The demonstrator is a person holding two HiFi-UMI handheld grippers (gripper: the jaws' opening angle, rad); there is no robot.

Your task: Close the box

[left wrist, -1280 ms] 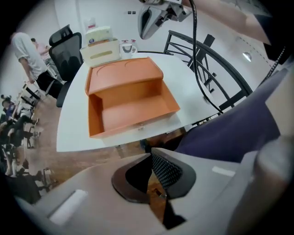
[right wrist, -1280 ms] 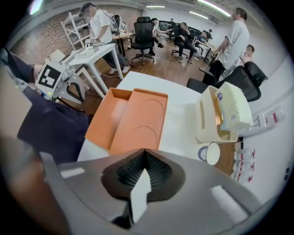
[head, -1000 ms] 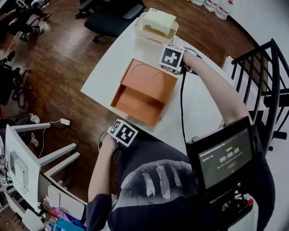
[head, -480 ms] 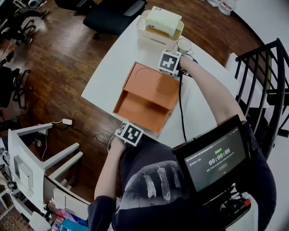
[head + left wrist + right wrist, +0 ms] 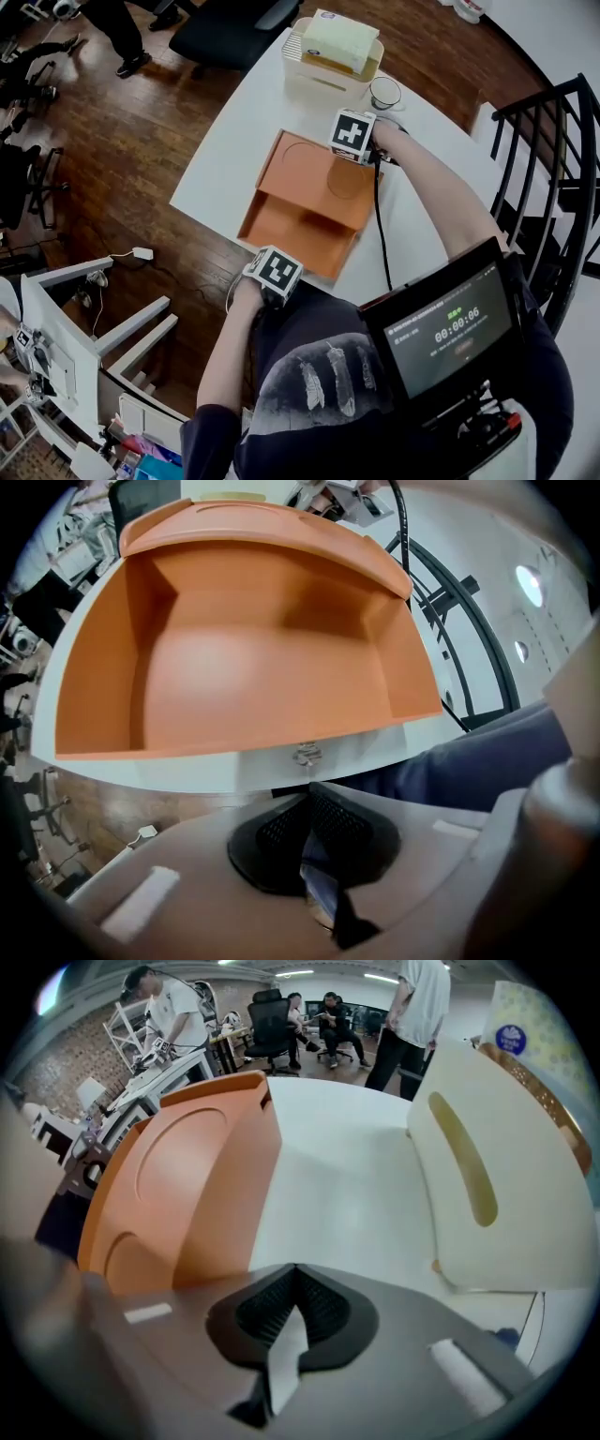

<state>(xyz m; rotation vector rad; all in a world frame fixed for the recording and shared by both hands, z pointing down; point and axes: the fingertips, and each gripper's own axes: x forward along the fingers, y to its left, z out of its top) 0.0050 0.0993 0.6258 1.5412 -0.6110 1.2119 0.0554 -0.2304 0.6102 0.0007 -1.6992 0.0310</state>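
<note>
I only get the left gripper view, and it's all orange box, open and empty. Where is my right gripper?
Observer: The right gripper is at the far side of the orange box, beside its open lid.
Operator: Is it grabbing the lid?
Observer: No. Its jaws are together with nothing between them, over the white table.
Operator: What's past it?
Observer: A cream tissue holder, with a mug standing next to it.
</note>
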